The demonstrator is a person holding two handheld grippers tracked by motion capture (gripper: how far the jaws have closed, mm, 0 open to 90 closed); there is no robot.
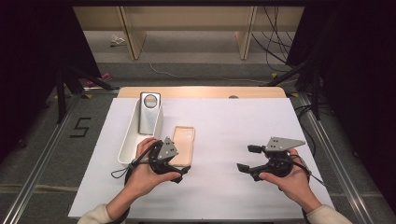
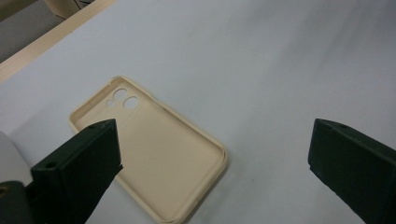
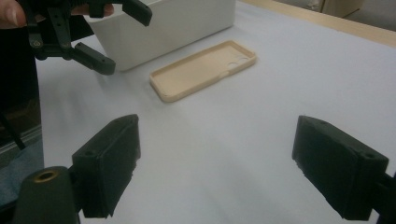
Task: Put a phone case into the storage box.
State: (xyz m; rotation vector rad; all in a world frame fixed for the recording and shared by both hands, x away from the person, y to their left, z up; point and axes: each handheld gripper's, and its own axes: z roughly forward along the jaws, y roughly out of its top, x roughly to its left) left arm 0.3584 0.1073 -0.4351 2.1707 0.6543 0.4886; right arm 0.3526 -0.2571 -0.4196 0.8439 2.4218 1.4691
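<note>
Two claws are in our hands, both spread wide and grasping nothing. Our left claw (image 1: 180,169) hangs released just over the near end of the beige soft-plastic phone case (image 1: 182,145), which lies flat, hollow side up, toward the left edge of the white-covered surface (image 1: 243,121), just beside the white oblong plastic bin (image 1: 131,143). Our right claw (image 1: 247,158) touches nothing.
</note>
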